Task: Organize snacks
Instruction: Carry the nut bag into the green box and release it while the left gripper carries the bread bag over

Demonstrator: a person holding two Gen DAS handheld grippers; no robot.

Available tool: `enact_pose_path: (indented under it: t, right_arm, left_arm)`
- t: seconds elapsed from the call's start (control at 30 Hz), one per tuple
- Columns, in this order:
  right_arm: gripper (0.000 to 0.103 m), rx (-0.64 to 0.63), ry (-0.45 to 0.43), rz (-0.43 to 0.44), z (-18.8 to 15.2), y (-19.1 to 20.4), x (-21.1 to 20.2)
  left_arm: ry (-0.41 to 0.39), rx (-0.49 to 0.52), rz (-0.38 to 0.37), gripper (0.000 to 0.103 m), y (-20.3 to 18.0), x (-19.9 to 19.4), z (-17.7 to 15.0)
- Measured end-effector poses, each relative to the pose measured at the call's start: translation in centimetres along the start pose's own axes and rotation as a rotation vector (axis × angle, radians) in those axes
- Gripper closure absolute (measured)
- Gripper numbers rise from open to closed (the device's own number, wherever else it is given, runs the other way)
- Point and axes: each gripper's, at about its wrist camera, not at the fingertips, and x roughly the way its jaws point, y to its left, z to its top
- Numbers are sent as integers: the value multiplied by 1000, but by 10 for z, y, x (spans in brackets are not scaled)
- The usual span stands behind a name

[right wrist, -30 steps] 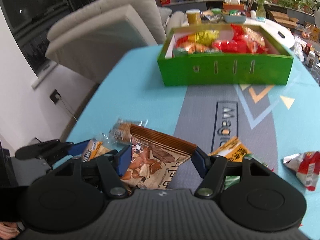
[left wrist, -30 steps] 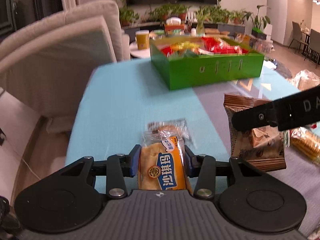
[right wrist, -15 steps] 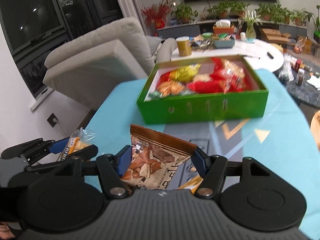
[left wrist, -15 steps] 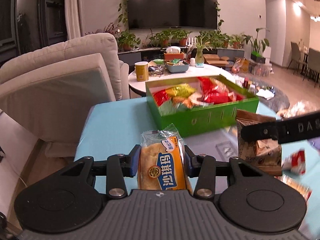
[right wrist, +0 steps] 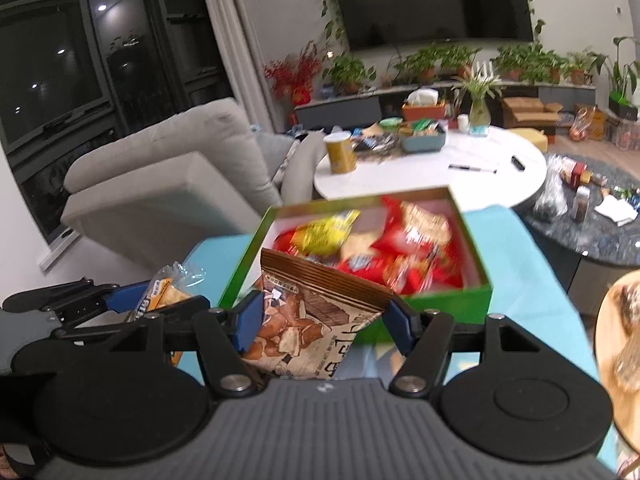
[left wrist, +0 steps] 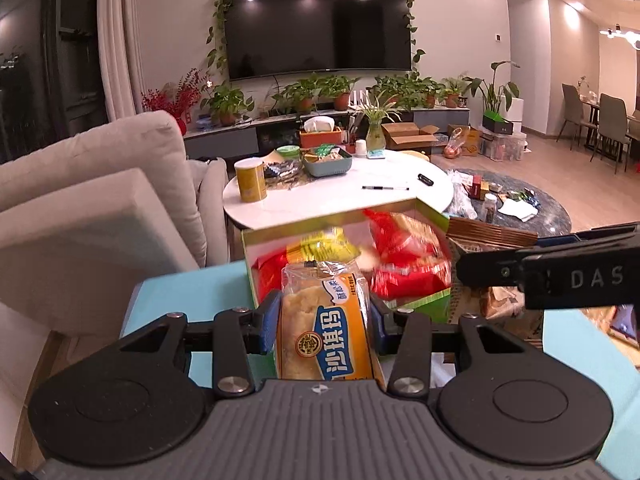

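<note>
- The left hand-held gripper [left wrist: 323,316] is closed narrowly on an orange-labelled pastry packet [left wrist: 325,332], its blue pads pressing both sides of the clear wrapper.
- The right hand-held gripper [right wrist: 322,320] stands at middling width, clamped on a brown snack bag [right wrist: 308,312] whose striped top edge sticks up ahead of its fingers.
- Straight ahead of both hand-held grippers sits the green box [right wrist: 440,304] on the turquoise tabletop [right wrist: 520,260]; red and yellow snack packets [right wrist: 384,248] fill it, blurred.
- In the left wrist view the right hand-held gripper reaches in from the right side, its brown bag just beside the box's near right corner.
- In the right wrist view the left hand-held gripper sits to the left, its packet near the box's left wall.
- Beyond the box, further ahead, a white round table [left wrist: 340,196] carries a yellow canister [left wrist: 250,180].
</note>
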Motion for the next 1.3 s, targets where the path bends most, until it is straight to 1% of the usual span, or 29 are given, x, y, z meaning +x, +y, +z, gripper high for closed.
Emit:
enact_pose_path:
  t: [0.07,0.27,0.37,0.43,0.47,0.5,0.57,0.6,0.63,0.67,0.7,0.73,0.8,0.87,0.9,0.93,0.97,1.0,1.03,1.1,1.13,1.2,1.3]
  right_arm:
    - [28,-8,-8,-14,8,-5,9]
    - [28,-10,-36,-35,32,-14,35]
    - [28,-5,-41,-45,40,-20,47]
    - [28,3,-39,-51,43,-24,53]
    - [28,9,-38,-54,45,-26,56]
    - [28,16,-37,-56,46,-28,59]
    - [28,32,-35,-60,46,-32,60]
    - [28,40,-34,-59,44,-35,58]
    - [28,44,-33,-53,43,-36,57]
    - [28,44,-31,-48,41,-38,56]
    - [28,42,-29,-47,40,-38,55]
    - [28,40,-29,-50,37,-38,54]
    - [28,36,-29,-51,37,-38,53]
    - [28,42,-27,-45,36,-37,52]
    - [28,45,-27,-43,37,-36,52]
    - [28,48,-28,-41,38,-35,50]
    - [28,50,-28,-42,38,-34,49]
    - [28,50,-28,-44,38,-34,48]
    - [28,49,-29,-46,37,-33,45]
    - [28,44,-32,-52,38,-34,42]
    - [28,42,-36,-57,38,-35,39]
    - [28,42,-44,-67,40,-38,37]
    - [28,46,-55,-68,44,-39,37]
  left_arm:
    - [-9,5,1,62,-3,11,9]
    - [1,12,-10,63,-9,46,30]
    - [-26,53,1,68,-15,60,39]
    - [-22,65,-2,73,-18,67,43]
    - [-16,66,-8,73,-18,71,45]
    - [-11,61,-9,73,-16,73,46]
    - [-9,20,-17,73,-6,68,43]
    - [0,1,-24,67,-2,64,40]
    - [23,-13,-30,55,3,59,32]
    - [44,-20,-37,49,6,55,24]
    - [66,-21,-45,40,7,50,13]
    - [87,-12,-55,37,7,47,3]
    - [140,19,-70,35,1,44,-19]
    - [196,63,-89,34,-7,52,-35]
    - [223,82,-88,35,-11,59,-41]
    - [240,93,-78,38,-14,65,-48]
    - [258,105,-68,44,-16,72,-54]
    - [279,115,-64,60,-18,78,-57]
    - [299,116,-73,62,-19,83,-60]
    - [305,102,-80,63,-17,80,-60]
    - [302,94,-95,63,-16,76,-57]
    - [255,79,-121,63,-16,58,-46]
    - [165,80,-124,63,-17,32,-22]
